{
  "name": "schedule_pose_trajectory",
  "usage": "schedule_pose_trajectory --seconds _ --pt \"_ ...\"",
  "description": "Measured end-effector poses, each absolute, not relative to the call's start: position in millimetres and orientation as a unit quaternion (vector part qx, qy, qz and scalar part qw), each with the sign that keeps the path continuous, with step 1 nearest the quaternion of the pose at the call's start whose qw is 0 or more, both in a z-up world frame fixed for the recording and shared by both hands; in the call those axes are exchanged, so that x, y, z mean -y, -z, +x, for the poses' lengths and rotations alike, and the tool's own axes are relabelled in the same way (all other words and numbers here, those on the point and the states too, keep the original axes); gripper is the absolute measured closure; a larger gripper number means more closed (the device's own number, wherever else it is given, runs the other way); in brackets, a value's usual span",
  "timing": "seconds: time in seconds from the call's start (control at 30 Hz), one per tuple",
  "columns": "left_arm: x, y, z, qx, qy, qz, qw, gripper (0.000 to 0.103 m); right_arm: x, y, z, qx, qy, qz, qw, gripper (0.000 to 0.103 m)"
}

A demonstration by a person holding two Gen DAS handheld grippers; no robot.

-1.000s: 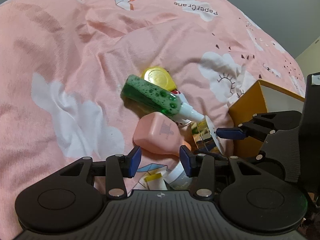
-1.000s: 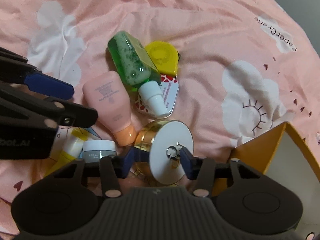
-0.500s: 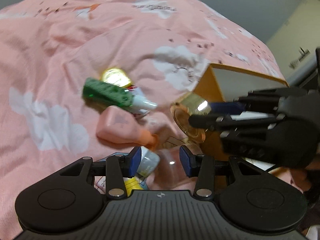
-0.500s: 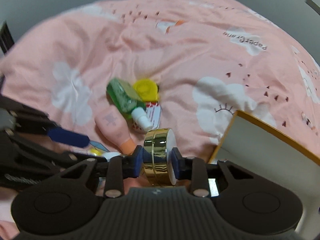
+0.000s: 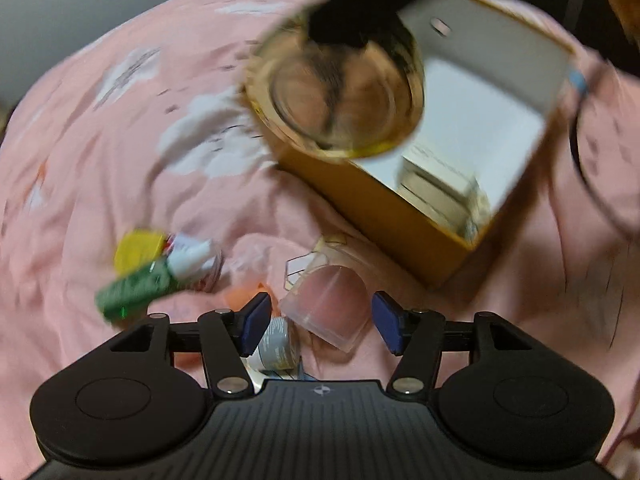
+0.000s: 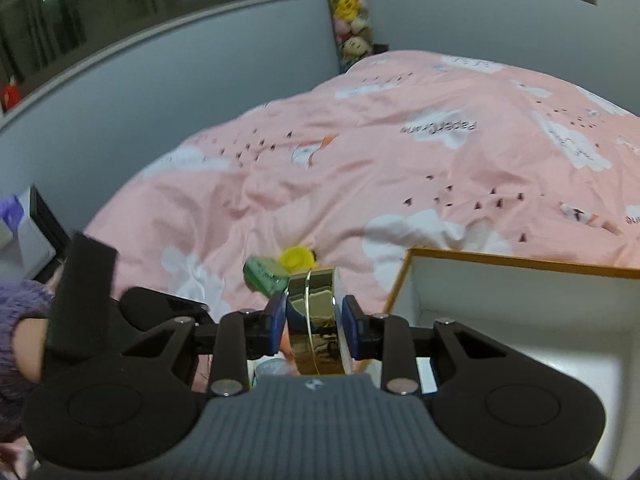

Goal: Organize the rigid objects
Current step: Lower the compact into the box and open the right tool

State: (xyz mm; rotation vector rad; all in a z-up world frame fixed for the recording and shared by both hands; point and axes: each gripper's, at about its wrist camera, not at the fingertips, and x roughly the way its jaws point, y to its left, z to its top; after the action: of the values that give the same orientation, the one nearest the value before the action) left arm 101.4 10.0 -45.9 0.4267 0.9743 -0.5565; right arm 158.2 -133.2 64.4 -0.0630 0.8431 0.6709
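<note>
Gold jar [image 6: 316, 320]: clamped flat-faced between the right claw [image 6: 314, 324] pads, held lower centre beside the white-lined box [image 6: 520, 264], presumably for deposit. Left claw [image 5: 320, 322]: spread apart, empty, above a clear container [image 5: 328, 306] on the bed [image 5: 100, 160].

Right tool [image 6: 314, 322] clamped and raised; left tool [image 5: 320, 322] spread wide, low.

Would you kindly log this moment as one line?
right gripper: shut on gold jar, raised beside box | left gripper: open over clear cap
</note>
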Motion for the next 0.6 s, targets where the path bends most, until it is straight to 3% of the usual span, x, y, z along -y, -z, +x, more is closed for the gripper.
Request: schedule_pose_trajectory --seconds 0.33,0.6 --pt "22.6 79.4 106.4 -0.453 0.328 0.353 0.75 0.034 186.6 -39.8 174.0 -0.434 -0.249 0.015 0.866 0.074" --pt "33.8 96.9 116.8 -0.466 0.316 0.386 0.731 0.034 204.3 -12.7 196.7 -0.456 -0.233 0.079 0.855 0.074"
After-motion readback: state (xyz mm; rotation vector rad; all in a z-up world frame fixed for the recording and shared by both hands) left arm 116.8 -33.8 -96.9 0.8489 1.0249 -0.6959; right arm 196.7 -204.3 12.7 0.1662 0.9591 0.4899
